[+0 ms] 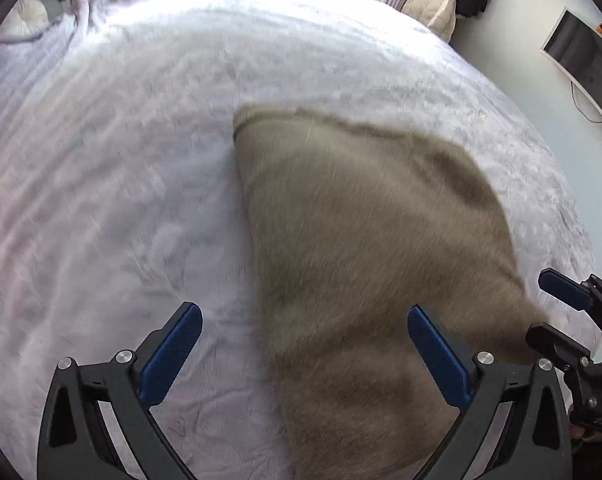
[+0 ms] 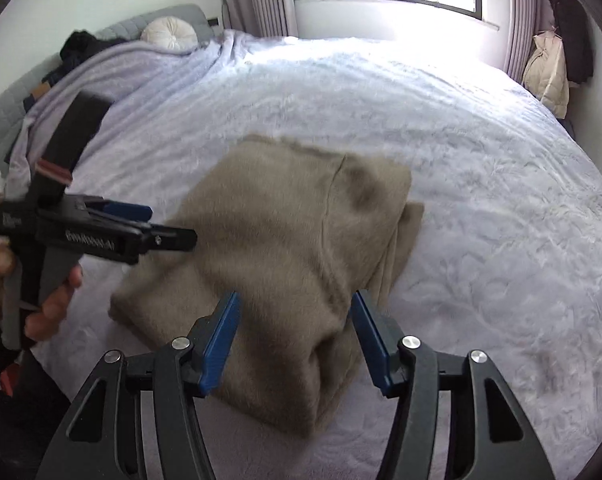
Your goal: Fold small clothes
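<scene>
Sweater (image 1: 361,240), taupe and folded, lies on the bed's pale blanket (image 1: 121,180). Left wrist view: we note the left tongs (image 1: 305,332) spread wide above the sweater's near edge, nothing between the blue pads; the right tongs (image 1: 549,308) show at the right margin. Right wrist view: right tongs (image 2: 295,316) partly open over the sweater (image 2: 285,240), gripping nothing; a hand (image 2: 41,300) holds the left tongs (image 2: 161,228) left of it.

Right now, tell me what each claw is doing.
Left claw: open, empty, above the sweater.
Right claw: open, empty, over the sweater.
</scene>
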Demonstrator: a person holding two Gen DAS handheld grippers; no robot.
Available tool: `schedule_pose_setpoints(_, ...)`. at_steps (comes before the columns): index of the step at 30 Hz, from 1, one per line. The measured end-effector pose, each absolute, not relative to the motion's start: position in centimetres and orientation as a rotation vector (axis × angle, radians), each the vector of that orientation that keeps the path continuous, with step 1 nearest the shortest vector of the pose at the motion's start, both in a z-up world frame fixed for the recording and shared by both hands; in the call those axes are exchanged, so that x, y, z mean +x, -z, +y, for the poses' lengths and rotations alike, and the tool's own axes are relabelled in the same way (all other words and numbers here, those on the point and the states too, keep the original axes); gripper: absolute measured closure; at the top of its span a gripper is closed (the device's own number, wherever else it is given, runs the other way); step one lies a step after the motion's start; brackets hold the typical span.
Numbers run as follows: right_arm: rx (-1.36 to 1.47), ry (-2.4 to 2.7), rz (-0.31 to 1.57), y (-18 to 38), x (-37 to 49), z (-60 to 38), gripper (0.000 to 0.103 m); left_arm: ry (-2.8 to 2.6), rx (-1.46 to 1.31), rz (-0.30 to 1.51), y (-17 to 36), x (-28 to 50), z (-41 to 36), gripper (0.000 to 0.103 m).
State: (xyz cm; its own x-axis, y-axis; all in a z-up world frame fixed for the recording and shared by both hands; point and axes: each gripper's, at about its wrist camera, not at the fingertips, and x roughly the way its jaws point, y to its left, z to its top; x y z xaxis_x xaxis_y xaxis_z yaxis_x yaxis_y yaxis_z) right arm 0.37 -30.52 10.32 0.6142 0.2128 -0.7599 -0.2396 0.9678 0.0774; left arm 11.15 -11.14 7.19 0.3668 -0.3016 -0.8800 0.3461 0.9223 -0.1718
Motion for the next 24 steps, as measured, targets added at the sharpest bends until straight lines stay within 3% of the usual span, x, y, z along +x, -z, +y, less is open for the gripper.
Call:
schedule_pose_setpoints(6, -0.082, -0.278, 0.926, -9.8, 4.5, -30.0, 0.041, 0.333, 0.188, 1.109, -6.4, 13.6, -14.7, 0.000)
schedule_pose_setpoints(10, -0.119, -0.294, 1.002, -7.6, 7.2, -29.5, 0.042, 0.347, 0.168, 1.136, -5.2, 15.0, -15.4, 0.000)
schedule_pose_setpoints(24, -0.059, -0.289, 1.008, -6.2, 13.1, -32.1, 0.039, 0.345, 0.171, 1.188, -3.9, 20.8, -18.6, 0.000)
